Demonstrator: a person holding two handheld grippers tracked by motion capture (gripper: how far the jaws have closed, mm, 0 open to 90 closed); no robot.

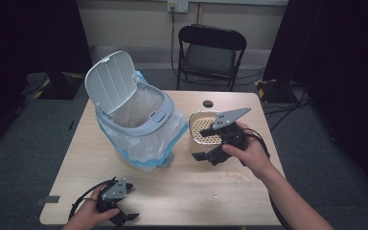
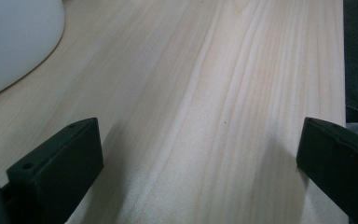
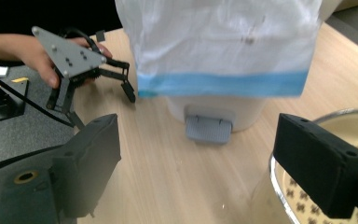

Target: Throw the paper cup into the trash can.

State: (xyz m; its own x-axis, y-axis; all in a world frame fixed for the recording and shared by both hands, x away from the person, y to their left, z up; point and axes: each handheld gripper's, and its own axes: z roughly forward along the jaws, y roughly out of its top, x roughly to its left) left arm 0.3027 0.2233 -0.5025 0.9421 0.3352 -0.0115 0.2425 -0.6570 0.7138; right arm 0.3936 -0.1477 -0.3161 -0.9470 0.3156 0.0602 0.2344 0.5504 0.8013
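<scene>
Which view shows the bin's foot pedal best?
The right gripper view: the grey pedal faces the camera at the bin's base, under the blue-edged liner. In the high view the liner's overhang covers the bin's foot. The left gripper view catches just a white curved bit of the bin.

Cream container [image 1: 202, 129] with perforated insert, metal rim, upright on desk [image 1: 182, 191] just right of open-lidded bin [image 1: 134, 120]

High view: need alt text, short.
A person's right gripper hovers open at a cream perforated container beside an open-lidded white bin with a plastic liner on a wooden table. The left gripper rests open near the table's front edge.
</scene>
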